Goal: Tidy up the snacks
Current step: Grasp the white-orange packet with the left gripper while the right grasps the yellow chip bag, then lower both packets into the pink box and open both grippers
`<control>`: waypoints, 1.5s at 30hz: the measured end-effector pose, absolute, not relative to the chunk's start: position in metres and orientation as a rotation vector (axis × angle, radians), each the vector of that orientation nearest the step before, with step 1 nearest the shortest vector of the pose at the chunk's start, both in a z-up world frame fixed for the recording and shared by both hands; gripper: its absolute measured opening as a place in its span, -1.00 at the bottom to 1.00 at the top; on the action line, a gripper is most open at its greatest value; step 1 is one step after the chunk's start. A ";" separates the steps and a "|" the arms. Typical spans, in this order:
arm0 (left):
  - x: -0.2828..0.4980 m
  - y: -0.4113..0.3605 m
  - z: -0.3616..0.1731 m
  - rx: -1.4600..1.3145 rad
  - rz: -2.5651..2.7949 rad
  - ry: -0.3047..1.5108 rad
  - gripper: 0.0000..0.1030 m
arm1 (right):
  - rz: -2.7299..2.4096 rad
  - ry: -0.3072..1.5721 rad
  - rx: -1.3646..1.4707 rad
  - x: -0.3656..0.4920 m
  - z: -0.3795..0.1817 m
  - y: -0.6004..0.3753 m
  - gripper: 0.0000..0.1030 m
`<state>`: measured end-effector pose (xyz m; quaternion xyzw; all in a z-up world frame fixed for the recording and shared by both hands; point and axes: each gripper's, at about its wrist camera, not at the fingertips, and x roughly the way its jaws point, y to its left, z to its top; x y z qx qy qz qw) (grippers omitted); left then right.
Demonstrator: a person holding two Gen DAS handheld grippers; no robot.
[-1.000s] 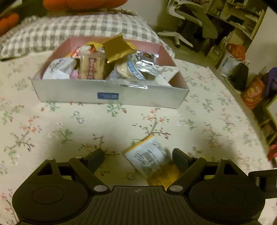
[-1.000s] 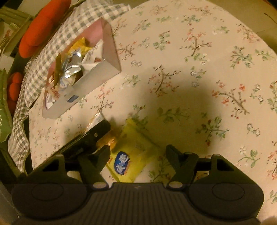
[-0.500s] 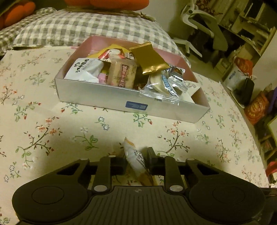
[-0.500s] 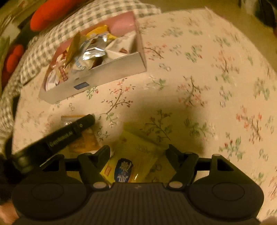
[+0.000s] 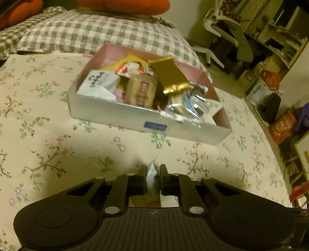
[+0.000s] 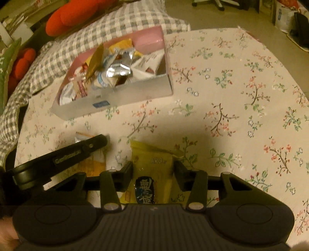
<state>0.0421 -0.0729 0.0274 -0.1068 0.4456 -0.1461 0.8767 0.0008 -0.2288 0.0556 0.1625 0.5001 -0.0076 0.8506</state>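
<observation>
A pink-lined white box (image 5: 119, 114) holds several snack packets and sits on the floral cloth ahead; it also shows in the right wrist view (image 6: 135, 92). My left gripper (image 5: 152, 173) is shut on a small white-and-orange snack packet (image 5: 151, 174), held edge-on above the cloth. In the right wrist view that packet (image 6: 83, 138) shows beside the left gripper's finger (image 6: 77, 152). My right gripper (image 6: 153, 167) has its jaws closing around a yellow snack packet (image 6: 152, 170) with a blue label; they stand at its two sides.
A grey checked cushion (image 5: 96, 32) and orange plush toys (image 5: 123, 5) lie behind the box. A white chair (image 5: 222, 25), shelves and bags (image 5: 280, 123) stand at the right past the cloth's edge (image 5: 256, 115).
My left gripper has closed on the small packet and lifted it, moving toward the box. My right gripper's jaws have narrowed around the yellow packet.
</observation>
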 end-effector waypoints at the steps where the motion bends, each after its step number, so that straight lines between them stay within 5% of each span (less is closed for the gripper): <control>1: 0.044 -0.070 0.027 -0.231 -0.302 0.933 -0.80 | -0.019 1.047 0.347 0.001 0.056 -0.230 -0.18; 22: 0.096 0.007 0.077 -0.494 -0.290 0.725 -0.81 | 0.059 0.816 0.427 0.035 0.085 -0.241 -0.18; 45: 0.150 -0.006 0.051 -0.400 -0.343 0.687 -0.80 | 0.015 0.734 0.465 0.113 0.068 -0.254 -0.18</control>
